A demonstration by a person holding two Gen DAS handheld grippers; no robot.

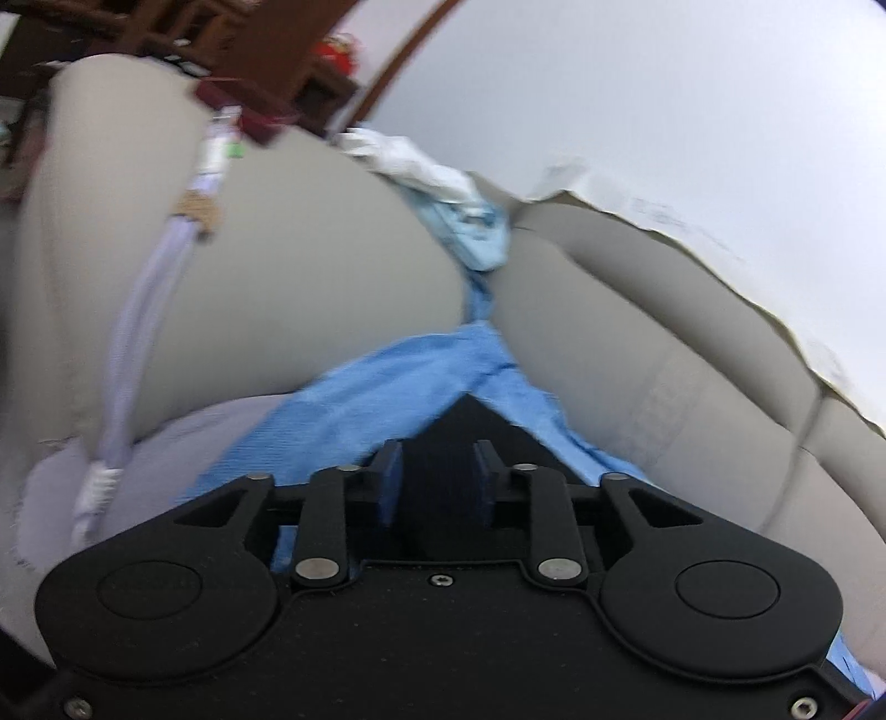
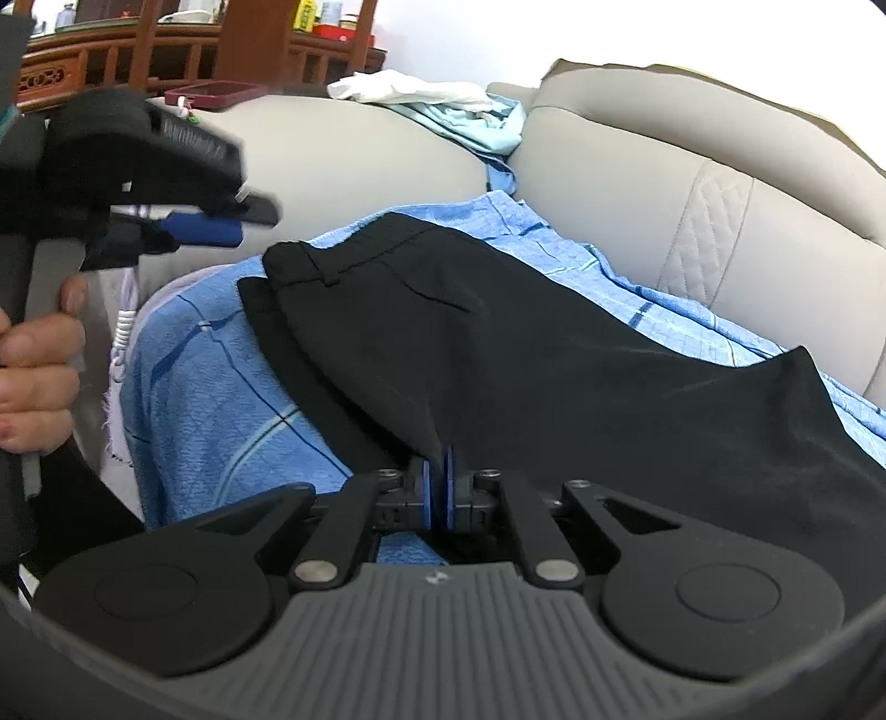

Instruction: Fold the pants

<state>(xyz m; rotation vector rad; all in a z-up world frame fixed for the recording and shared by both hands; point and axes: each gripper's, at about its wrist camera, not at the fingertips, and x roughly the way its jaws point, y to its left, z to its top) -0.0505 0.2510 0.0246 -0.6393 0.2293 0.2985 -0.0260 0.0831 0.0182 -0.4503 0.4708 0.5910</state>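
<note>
Black pants [image 2: 498, 332] lie on a blue checked cloth [image 2: 221, 399] spread over a beige sofa seat, waistband toward the sofa back. My right gripper [image 2: 437, 487] is shut on a fold of the pants at their near edge. My left gripper [image 1: 437, 471] is open and empty above the near part of the pants [image 1: 459, 437]. It also shows in the right wrist view [image 2: 221, 221], held in a hand at the left, above the cloth and left of the waistband.
Beige sofa backrest cushions [image 2: 637, 166] stand behind the cloth. White and light blue clothes [image 2: 443, 105] lie on top of the backrest. A maroon phone [image 2: 216, 91] with a white cord [image 1: 144, 288] rests on the left cushion. Wooden furniture [image 2: 166, 50] stands behind.
</note>
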